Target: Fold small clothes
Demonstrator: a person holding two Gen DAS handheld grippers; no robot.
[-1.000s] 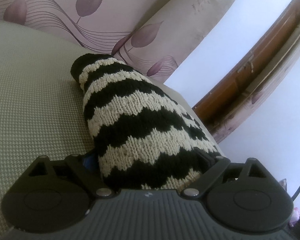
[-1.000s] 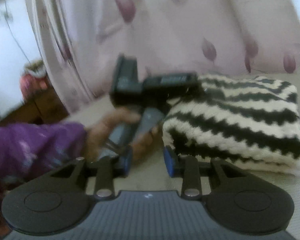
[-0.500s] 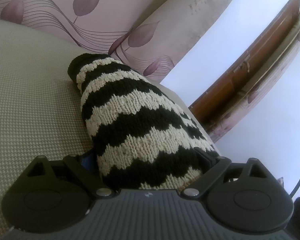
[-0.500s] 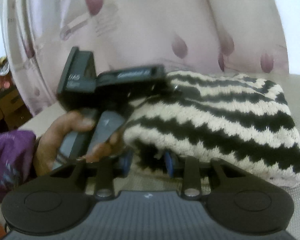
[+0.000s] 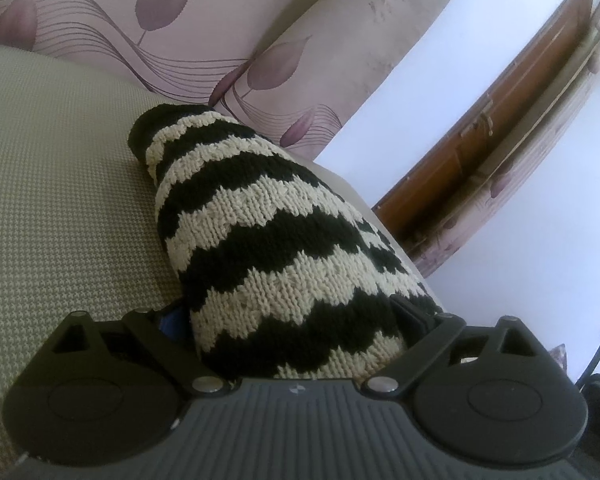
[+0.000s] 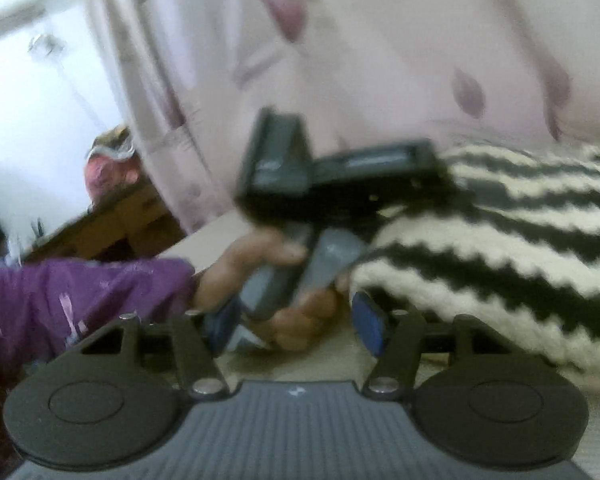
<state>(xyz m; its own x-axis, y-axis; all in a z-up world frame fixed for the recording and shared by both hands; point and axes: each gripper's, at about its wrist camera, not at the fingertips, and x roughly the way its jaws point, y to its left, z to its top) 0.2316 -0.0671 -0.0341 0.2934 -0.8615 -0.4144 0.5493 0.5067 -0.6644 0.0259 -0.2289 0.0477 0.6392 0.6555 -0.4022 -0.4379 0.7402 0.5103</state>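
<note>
The black-and-cream striped knit garment (image 5: 284, 240) lies in a thick folded bundle on the beige woven cushion (image 5: 60, 184), its far end near the cushion's back edge where the leaf-patterned curtain (image 5: 172, 20) hangs. The left hand-held gripper (image 5: 296, 316) is pinching the near end of the bundle: the knit fills the gap between its fingers and bulges over them, so the pads themselves are mostly hidden.

In the right wrist view, which is blurred, the right hand-held gripper (image 6: 296, 324) has its jaws opening, blue pads (image 6: 370, 326) spread apart with nothing between them; the garment (image 6: 500, 264) sits just beside the right-hand pad, seemingly clear of it. Straight ahead, a hand (image 6: 268, 280) in a purple sleeve (image 6: 80, 300) grips the handle of the left hand-held gripper (image 6: 340, 184), whose front end is buried in the knit.
</note>
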